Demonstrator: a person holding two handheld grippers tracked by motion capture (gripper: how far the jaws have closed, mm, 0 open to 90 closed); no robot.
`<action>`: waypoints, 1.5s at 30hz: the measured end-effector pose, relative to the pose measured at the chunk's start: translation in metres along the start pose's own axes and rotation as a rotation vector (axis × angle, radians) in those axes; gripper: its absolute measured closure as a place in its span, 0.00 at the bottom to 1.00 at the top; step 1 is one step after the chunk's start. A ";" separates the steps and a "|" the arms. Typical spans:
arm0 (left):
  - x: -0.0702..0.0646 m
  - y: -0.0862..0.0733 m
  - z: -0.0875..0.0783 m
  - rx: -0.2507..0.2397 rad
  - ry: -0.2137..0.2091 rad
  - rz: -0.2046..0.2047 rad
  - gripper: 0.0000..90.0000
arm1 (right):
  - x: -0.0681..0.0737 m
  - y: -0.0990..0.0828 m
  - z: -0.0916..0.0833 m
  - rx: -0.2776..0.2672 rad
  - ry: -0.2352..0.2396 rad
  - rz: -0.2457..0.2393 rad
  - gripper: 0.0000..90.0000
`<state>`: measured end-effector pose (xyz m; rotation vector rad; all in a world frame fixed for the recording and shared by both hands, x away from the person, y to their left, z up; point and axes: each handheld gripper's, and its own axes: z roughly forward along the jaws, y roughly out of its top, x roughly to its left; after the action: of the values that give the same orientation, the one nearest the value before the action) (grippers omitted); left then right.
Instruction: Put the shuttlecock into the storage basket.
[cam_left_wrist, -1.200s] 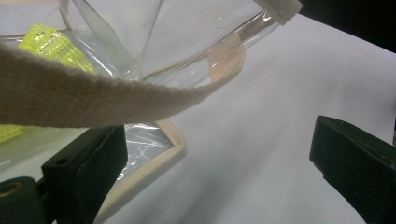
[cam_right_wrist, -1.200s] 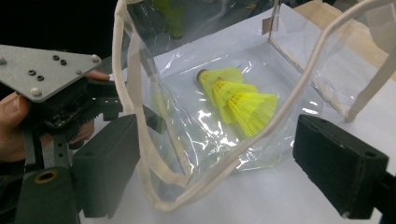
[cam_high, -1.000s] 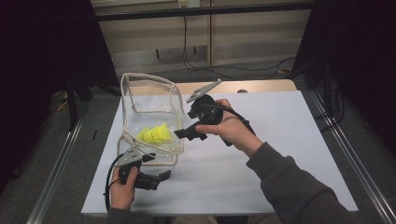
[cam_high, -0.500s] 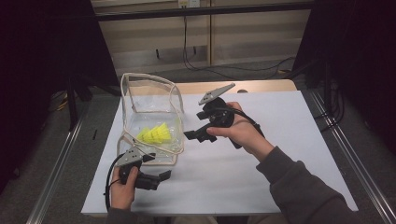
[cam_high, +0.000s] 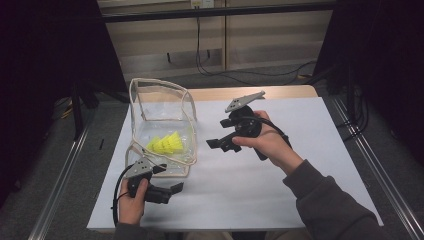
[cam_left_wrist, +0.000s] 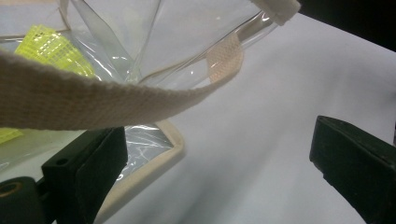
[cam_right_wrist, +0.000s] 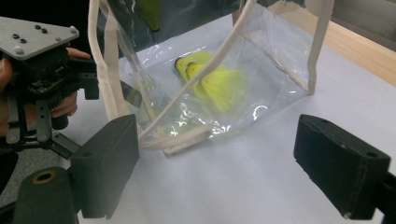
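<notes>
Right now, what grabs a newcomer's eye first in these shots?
The bright yellow shuttlecocks inside the clear bag, which stands open at the left of the white table. Next, the right gripper, jaws wide and empty, held above the table just right of the bag. The left gripper rests at the bag's near corner, jaws open, with the bag's cloth strap crossing right in front of them.

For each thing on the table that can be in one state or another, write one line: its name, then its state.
clear bag: open at the top, standing on the table.
yellow shuttlecocks: lying inside the clear bag, on their sides.
strap: slack, draped across in front of the left gripper's jaws.
left gripper: jaws open, holding nothing.
right gripper: jaws open, holding nothing, pointed at the clear bag.
</notes>
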<state>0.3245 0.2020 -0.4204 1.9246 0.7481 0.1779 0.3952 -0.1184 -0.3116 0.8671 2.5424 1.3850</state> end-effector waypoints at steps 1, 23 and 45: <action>0.000 0.000 0.000 0.001 0.000 0.002 0.05 | -0.001 -0.002 0.000 0.004 -0.002 -0.001 0.15; 0.000 0.000 0.000 -0.002 0.000 0.001 0.05 | -0.009 -0.036 -0.004 -0.002 -0.016 0.002 0.14; 0.000 0.000 0.001 0.003 -0.002 -0.002 0.05 | -0.013 -0.072 -0.011 -0.030 -0.016 0.020 0.13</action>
<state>0.3246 0.2012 -0.4212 1.9267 0.7488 0.1739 0.3712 -0.1631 -0.3647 0.8976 2.5012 1.4132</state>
